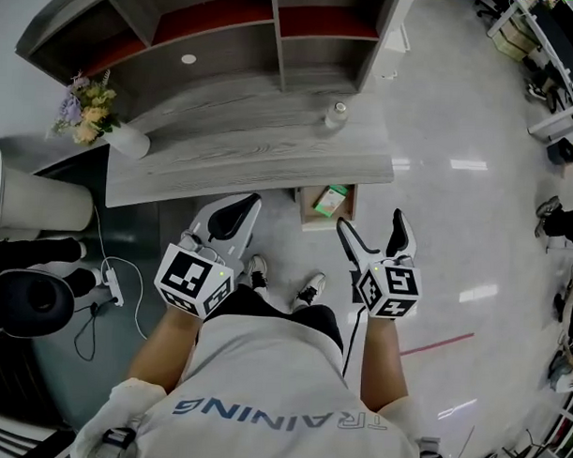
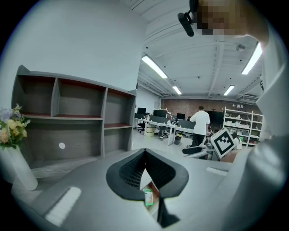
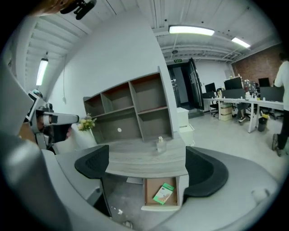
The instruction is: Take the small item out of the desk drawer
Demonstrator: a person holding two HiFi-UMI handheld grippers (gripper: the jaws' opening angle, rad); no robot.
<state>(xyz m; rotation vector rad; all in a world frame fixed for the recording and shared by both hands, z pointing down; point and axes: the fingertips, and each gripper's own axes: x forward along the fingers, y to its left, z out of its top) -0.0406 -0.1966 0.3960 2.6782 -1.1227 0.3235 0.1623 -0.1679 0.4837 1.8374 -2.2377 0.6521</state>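
A small green box (image 1: 332, 201) lies flat in the open desk drawer (image 1: 309, 203), which sticks out from under the right end of the grey wooden desk (image 1: 242, 147). My right gripper (image 1: 375, 238) hovers just in front of the drawer with its jaws wide apart and nothing between them. The right gripper view looks straight at the green box (image 3: 164, 193) between the spread fingers (image 3: 92, 162). My left gripper (image 1: 238, 215) is held left of the drawer, its jaws shut and empty. Through a slit below its pads (image 2: 131, 169) the green box (image 2: 147, 197) shows.
A small clear bottle (image 1: 336, 115) stands on the desk near its right end. A white vase of flowers (image 1: 128, 140) stands at the left end. A shelf unit (image 1: 218, 33) rises behind the desktop. The person's shoes (image 1: 310, 290) are on the floor below the drawer. Cables and a power strip (image 1: 111, 283) lie at the left.
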